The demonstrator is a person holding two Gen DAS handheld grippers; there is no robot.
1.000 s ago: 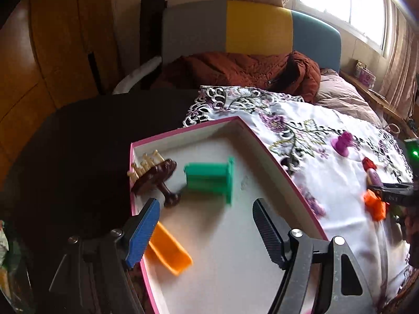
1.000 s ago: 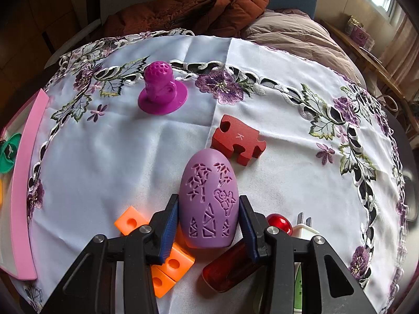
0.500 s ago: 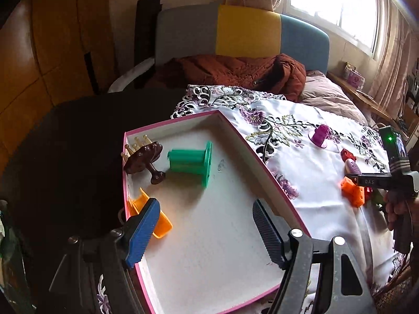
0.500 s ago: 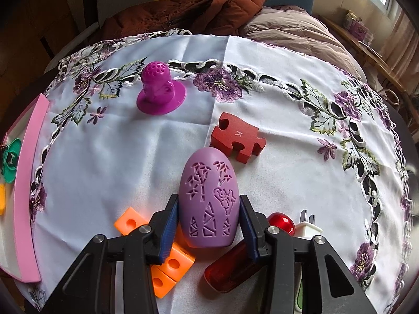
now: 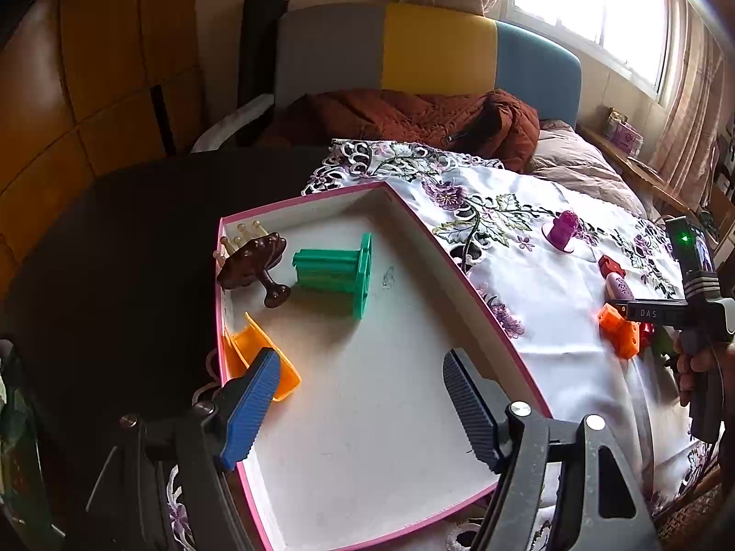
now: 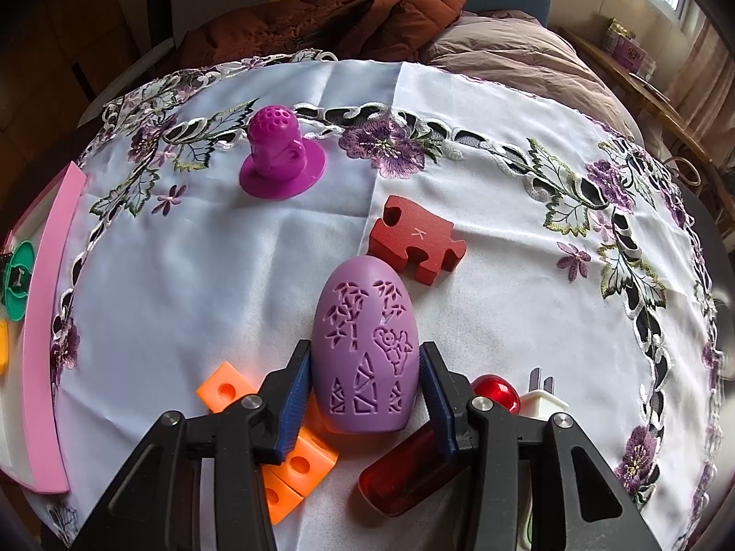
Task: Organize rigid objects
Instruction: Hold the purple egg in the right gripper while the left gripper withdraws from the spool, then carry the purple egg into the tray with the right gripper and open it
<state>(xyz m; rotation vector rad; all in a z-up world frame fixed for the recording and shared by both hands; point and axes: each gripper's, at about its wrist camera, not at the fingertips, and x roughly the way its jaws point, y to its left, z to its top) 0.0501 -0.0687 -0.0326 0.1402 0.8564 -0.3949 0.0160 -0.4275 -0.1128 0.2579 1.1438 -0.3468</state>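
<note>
A bedroom lies behind my work area: a bed with a rust-brown jacket (image 5: 413, 115) thrown across it and a bright window off to one side. The surface in front of me carries a white tablecloth (image 6: 229, 275) embroidered with purple flowers. On my right gripper (image 6: 363, 395) I see both pads pressed against the sides of a lilac egg (image 6: 365, 344) carved with bamboo and a panda; it is clamped, standing upright between the fingers. Orange blocks (image 6: 294, 459) lie just beside and under the left finger, a red glossy piece (image 6: 404, 473) and a white plug (image 6: 542, 402) by the right one. Beyond the egg sit a red puzzle piece (image 6: 415, 245) and, farther off, a magenta figure (image 6: 280, 156) on a round base. My left gripper (image 5: 358, 404) hangs over the pink-rimmed tray (image 5: 459, 271) with its fingers wide apart, holding nothing. Inside the tray lie a green spool (image 5: 335, 268), a brown stand (image 5: 252, 261) on its side, and an orange scoop (image 5: 262, 353).
</note>
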